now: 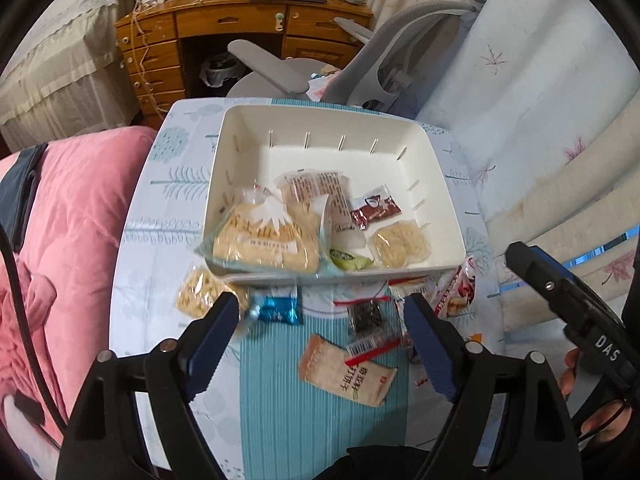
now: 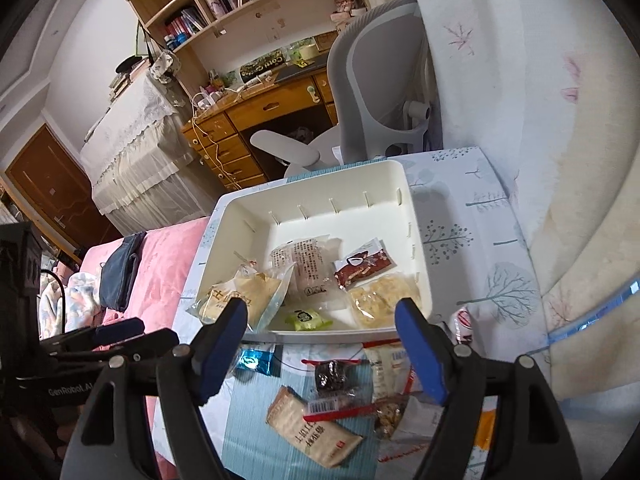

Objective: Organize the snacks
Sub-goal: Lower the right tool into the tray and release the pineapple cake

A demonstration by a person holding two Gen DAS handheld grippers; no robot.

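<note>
A white bin (image 1: 440, 184) sat on the small table (image 1: 160, 208), its near half filled with snacks: a big bread bag (image 1: 266, 236) hanging over the near-left rim, a clear packet (image 1: 316, 192), a red sachet (image 1: 376, 206), a noodle pack (image 1: 400, 244) and a green candy (image 1: 346, 258). The far half lay bare. Loose snacks crowded the table's near strip: a tan packet (image 1: 346, 372), a blue wrapper (image 1: 278, 310), a dark packet (image 1: 366, 314) and a yellow bag (image 1: 200, 294). The left gripper (image 1: 324, 340) and right gripper (image 2: 320, 348) both hung over that strip, fingers spread wide, grasping nothing. A pink quilt (image 1: 72, 240) bordered the table's left edge, a grey chair (image 2: 376, 92) the far edge.
</note>
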